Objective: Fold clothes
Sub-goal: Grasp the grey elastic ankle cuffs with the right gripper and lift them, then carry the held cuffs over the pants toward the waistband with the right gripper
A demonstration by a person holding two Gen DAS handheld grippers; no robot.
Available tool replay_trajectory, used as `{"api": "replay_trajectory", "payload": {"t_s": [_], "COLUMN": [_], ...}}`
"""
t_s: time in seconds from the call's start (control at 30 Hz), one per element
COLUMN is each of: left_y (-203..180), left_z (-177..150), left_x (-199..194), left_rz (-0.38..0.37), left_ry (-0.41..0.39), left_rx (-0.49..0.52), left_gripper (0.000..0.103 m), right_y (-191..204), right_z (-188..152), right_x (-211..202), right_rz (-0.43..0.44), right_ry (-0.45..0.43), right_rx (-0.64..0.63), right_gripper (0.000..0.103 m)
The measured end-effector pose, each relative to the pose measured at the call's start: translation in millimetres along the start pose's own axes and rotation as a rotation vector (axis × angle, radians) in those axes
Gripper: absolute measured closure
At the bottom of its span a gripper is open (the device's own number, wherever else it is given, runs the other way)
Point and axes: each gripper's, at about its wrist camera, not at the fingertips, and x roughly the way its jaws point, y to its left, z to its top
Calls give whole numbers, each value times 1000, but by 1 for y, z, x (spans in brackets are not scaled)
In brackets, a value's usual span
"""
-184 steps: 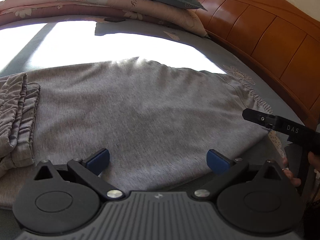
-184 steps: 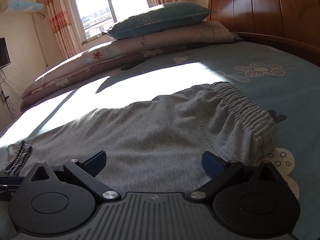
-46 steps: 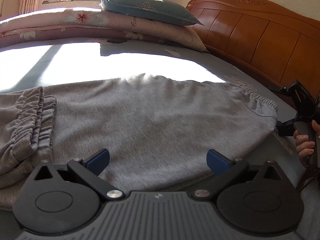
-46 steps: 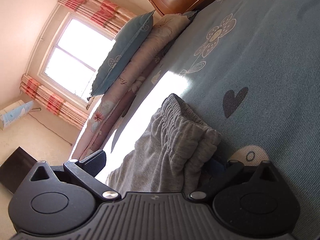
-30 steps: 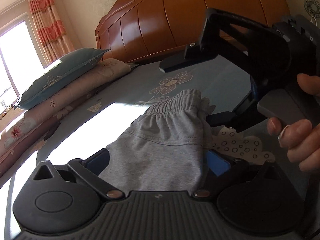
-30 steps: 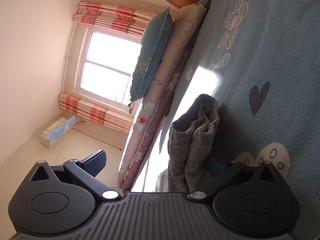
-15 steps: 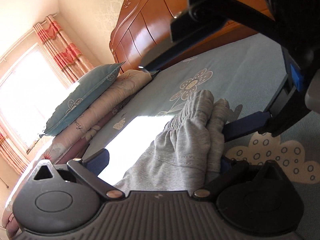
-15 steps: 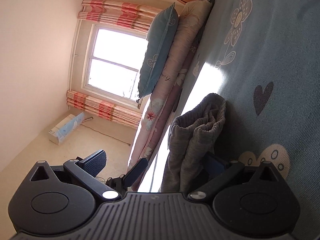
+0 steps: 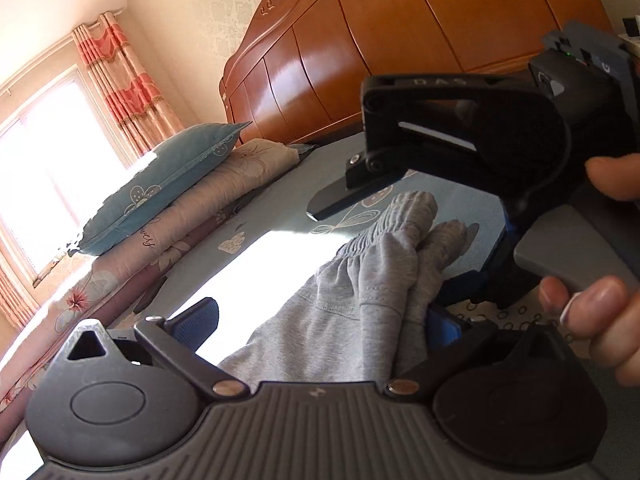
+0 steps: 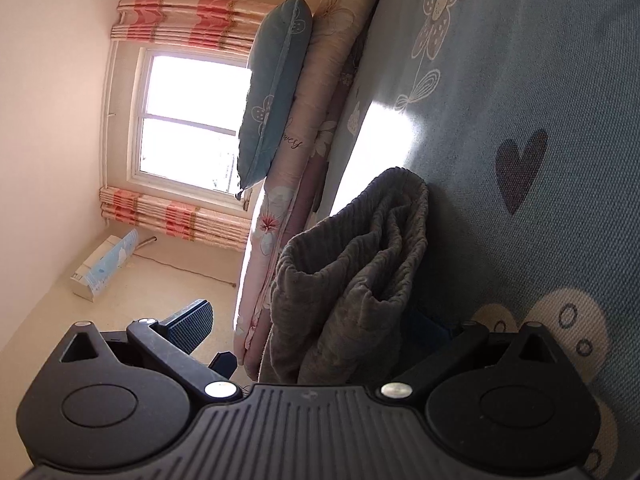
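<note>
Both claws gape wide. The grey pants [image 9: 360, 280] lie bunched between the left claw [image 9: 316, 320] fingers on the bed [image 9: 460, 208]; the right claw [image 9: 380, 248] crowds in at two o'clock — pillows [image 9: 168, 184] at ten.

Your right tongs [image 10: 308, 330] fill the bottom of the frame with jaws spread wide, and the bunched elastic waistband of the grey trousers [image 10: 352, 264] stands between them against the right finger. Behind it the blue patterned bed sheet [image 10: 520, 100] covers the right side, while a blue pillow [image 10: 276, 84] and window [image 10: 188, 120] sit upper left.
</note>
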Motion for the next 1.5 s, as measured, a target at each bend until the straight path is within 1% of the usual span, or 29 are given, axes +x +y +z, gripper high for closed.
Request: {"api": "replay_trajectory", "payload": {"t_s": [0.03,0.07,0.2,0.3,0.37,0.4,0.47,0.53,0.57,0.6,0.63,0.67,0.73,0.83,0.97,1.2,1.3,1.37,1.47,1.5], "left_y": [6,11,36,55,66,71,82,95,100,104,109,113,118,123,128,141,144,143,138,137], "left_z": [-4,-8,-39,-71,-94,-105,-120,-129,-134,-138,-143,-149,-157,-165,-171,-178,-179,-180,-178,-178], "left_x": [-5,-10,-37,-47,-52,-55,-58,-59,-60,-60,-60,-59,-59,-63,-65,-65,-65,-66,-68,-68], "left_rz": [-25,-43,-76,-84,-85,-82,-77,-79,-86,-98,-117,-130,-146,-169,-204,-257,-271,-275,-260,-257], "left_ry": [15,27,68,147,209,233,257,269,271,273,278,283,266,229,201,176,170,160,160,161], "left_rx": [-22,-42,-126,-202,-254,-284,-341,-406,-440,-471,-511,-547,-586,-605,-615,-709,-730,-714,-667,-660], "left_gripper": [0,0,0,1,1,1,1,1,1,1,1,1,1,1,1,1,1,1,1,1], "right_y": [-4,-6,-15,-18,-16,-13,-8,-4,-2,-1,-1,-2,-4,-6,-4,0,2,2,3,4], "right_z": [1,2,3,1,-1,-3,-6,-12,-14,-17,-19,-20,-21,-23,-27,-26,-25,-26,-28,-28], "right_x": [2,3,-2,-3,-2,0,3,7,9,11,10,9,8,6,6,10,13,14,15,17], "right_rz": [-10,6,49,61,41,9,-55,-156,-205,-251,-276,-287,-301,-311,-321,-340,-349,-357,-369,-374], "right_ry": [3,3,-5,-8,2,11,30,49,57,64,63,63,64,70,79,95,95,92,87,85], "right_rx": [13,18,50,55,27,-3,-65,-140,-174,-207,-222,-225,-229,-253,-295,-336,-348,-356,-363,-363], "right_gripper": [0,0,0,1,3,6,14,35,40,50,58,61,70,73,73,73,73,73,75,77]}}
